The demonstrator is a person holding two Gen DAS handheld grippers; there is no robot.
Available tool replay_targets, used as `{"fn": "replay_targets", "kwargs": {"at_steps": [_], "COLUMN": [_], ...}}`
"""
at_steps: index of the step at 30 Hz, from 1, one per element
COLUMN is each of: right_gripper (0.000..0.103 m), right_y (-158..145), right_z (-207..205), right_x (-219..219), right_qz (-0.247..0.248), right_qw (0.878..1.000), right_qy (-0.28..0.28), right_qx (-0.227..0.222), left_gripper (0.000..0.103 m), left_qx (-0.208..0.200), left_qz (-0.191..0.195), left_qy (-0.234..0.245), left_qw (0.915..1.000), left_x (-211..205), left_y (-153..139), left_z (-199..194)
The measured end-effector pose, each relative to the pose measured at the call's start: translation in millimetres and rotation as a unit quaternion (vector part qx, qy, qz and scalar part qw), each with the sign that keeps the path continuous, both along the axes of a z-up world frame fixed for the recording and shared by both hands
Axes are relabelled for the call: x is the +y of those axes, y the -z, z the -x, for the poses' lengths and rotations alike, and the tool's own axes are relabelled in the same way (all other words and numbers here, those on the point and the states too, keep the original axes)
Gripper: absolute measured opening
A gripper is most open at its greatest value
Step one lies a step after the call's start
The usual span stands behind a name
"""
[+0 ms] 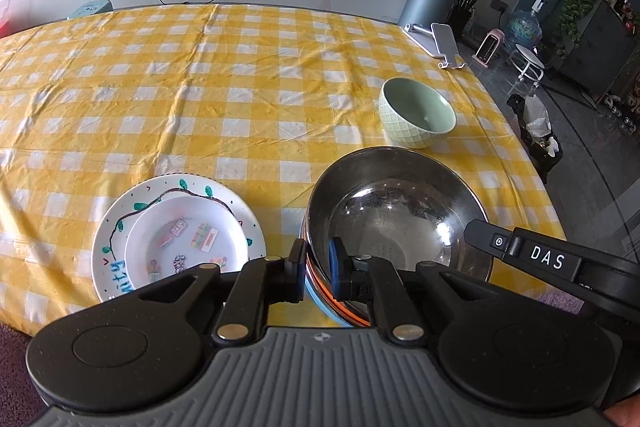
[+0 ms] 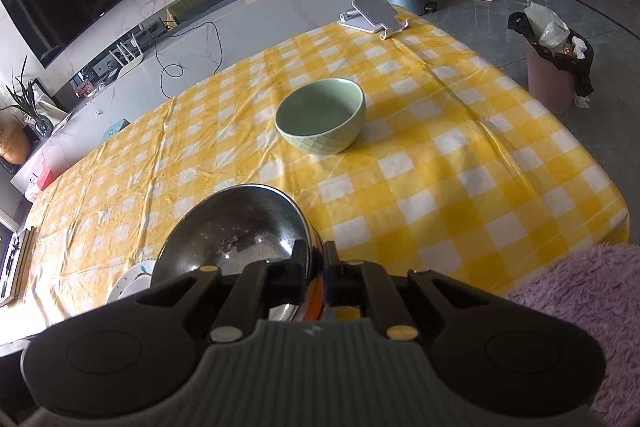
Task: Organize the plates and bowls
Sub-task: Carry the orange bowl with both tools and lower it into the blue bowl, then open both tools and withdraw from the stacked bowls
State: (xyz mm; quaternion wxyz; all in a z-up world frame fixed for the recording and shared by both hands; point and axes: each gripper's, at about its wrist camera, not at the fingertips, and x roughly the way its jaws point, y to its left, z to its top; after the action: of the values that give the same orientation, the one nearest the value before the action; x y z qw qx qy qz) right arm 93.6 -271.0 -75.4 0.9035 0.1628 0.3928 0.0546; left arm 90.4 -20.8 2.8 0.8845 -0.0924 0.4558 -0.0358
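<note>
A steel bowl (image 1: pixel 400 211) (image 2: pixel 232 227) is nested in an orange bowl (image 1: pixel 320 287) and a blue bowl (image 1: pixel 320 303) at the table's near edge. My left gripper (image 1: pixel 318 267) is shut on the stack's near left rim. My right gripper (image 2: pixel 315 267), also visible from the left wrist (image 1: pixel 472 231), is shut on the opposite rim. The grippers hide the stack's base. A pale green bowl (image 1: pixel 418 113) (image 2: pixel 322 115) stands empty beyond the stack. To the left lies a white vine-painted plate (image 1: pixel 120 223) with a smaller stickered plate (image 1: pixel 188 239) on it.
The yellow checked tablecloth (image 1: pixel 200 87) (image 2: pixel 440 167) covers the table. A phone stand (image 1: pixel 440 43) (image 2: pixel 376 13) sits at the far right corner. On the floor to the right stands a waste basket (image 2: pixel 556 67). A purple fluffy fabric (image 2: pixel 580 307) lies at the near right.
</note>
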Motion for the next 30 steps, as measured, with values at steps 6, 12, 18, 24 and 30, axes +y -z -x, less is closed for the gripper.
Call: {"fn": "replay_targets", "kwargs": {"at_steps": [6, 12, 18, 24, 30], "right_gripper": [0.012, 0.042, 0.042, 0.023, 0.022], "right_y": [-4.2, 2.9, 24.8, 28.2, 25.2], "right_z": [3.5, 0.6, -5.9, -8.2, -15.5], "right_x": [-1.0, -12.4, -22.8, -20.5, -16.2], "right_qz": [0.015, -0.011, -0.095, -0.111, -0.097], "right_qw": [1.000, 1.000, 0.994, 0.992, 0.993], "right_qy": [0.003, 0.014, 0.015, 0.016, 0.020], "right_qx": [-0.019, 0.000, 0.053, 0.061, 0.056], "left_gripper": [0.031, 0.053, 0.045, 0.029, 0.028], "left_qx": [-0.003, 0.010, 0.039, 0.039, 0.034], "left_qz": [0.010, 0.059, 0.129, 0.119, 0.119], "left_qy": [-0.003, -0.018, -0.021, -0.025, -0.028], "left_qw": [0.9999, 0.9980, 0.9906, 0.9918, 0.9919], "left_x": [5.2, 19.4, 26.5, 26.8, 28.7], "left_y": [2.8, 7.9, 19.0, 20.3, 20.2], "left_z": [0.6, -1.5, -5.6, -7.7, -15.6]}}
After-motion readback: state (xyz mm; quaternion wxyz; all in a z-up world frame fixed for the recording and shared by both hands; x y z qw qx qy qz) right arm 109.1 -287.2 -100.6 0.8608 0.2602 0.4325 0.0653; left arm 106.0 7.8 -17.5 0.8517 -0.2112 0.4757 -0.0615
